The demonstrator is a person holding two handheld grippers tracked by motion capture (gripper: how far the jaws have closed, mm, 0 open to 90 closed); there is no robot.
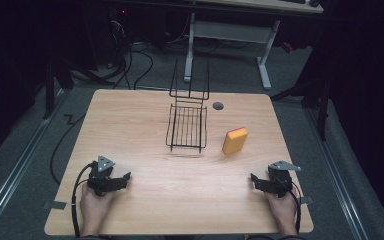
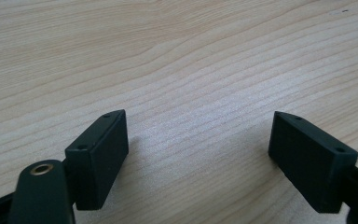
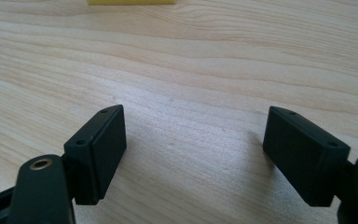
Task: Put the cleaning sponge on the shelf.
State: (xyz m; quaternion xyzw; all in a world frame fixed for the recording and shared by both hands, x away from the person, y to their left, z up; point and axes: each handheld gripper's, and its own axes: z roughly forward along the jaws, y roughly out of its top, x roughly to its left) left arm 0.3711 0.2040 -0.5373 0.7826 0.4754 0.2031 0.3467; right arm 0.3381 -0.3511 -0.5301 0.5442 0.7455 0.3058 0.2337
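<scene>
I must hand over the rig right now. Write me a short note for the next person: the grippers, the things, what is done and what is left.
Left gripper: resting on the wooden table near its front left, jaws apart, nothing between them.
Right gripper: resting near the front right, jaws apart, nothing between them.
Sponge, yellow with an orange side: on the table ahead of the right gripper, right of the rack.
Black wire rack: mid-table towards the back, nothing in it.
Done: nothing handled.
Left: probably pick up the sponge with the right gripper; the rack looks like its destination.
</scene>
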